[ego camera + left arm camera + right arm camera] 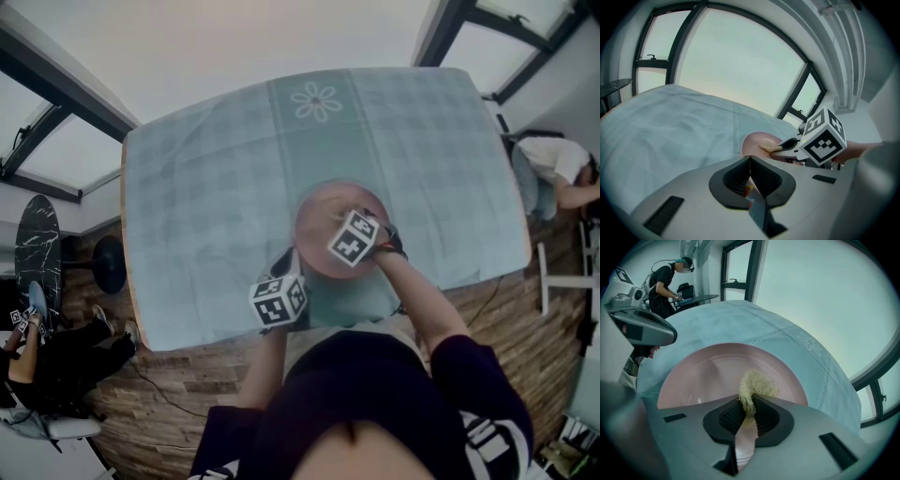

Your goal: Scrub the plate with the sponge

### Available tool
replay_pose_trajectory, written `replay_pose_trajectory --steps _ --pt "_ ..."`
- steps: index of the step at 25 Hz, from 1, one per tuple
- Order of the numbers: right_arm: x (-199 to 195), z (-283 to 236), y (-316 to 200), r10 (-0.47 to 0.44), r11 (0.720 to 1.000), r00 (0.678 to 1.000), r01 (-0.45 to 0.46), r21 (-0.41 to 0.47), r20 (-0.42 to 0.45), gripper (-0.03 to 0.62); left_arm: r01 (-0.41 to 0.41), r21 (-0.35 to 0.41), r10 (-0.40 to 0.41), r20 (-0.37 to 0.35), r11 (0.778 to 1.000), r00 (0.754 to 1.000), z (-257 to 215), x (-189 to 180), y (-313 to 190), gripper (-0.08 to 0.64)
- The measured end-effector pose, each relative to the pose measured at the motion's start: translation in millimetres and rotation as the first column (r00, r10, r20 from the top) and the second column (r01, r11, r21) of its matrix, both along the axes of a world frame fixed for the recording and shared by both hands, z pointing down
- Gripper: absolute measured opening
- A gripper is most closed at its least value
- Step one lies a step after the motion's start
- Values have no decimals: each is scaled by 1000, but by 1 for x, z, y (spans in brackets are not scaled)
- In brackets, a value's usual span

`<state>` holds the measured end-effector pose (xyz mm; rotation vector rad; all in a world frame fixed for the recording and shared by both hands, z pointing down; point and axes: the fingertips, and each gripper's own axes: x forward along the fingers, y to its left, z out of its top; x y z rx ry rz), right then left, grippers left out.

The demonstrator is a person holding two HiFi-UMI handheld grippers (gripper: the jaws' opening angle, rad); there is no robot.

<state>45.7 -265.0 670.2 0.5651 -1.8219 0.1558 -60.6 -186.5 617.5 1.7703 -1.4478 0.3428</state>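
A pink plate (323,211) (717,371) (754,139) lies on the teal checked tablecloth (206,187) near the table's front edge. My right gripper (339,223) (749,404) (785,146) is over the plate's middle, shut on a pale yellow fibrous sponge (757,385) (768,148) that rests on the plate's surface. My left gripper (284,261) (749,161) (644,329) is at the plate's near-left rim. Its jaws meet with nothing visible between the pads. A bit of pink shows through the gap below them.
The table's front edge (234,339) runs right before the person's body. A flower print (317,100) marks the cloth's far side. A black marble side table (37,239) and seated people (56,361) are on the left, and another person (558,173) is at the right.
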Motion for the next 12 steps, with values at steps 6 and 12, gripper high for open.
replay_pose_trajectory --steps 6,12 --pt "-11 0 10 -37 999 999 37 -7 -1 37 8 0 -8 -4 1000 1000 -1 -3 3 9" --pt "-19 0 20 -76 997 997 76 -2 -5 37 9 3 -9 -7 1000 1000 -1 -3 7 9"
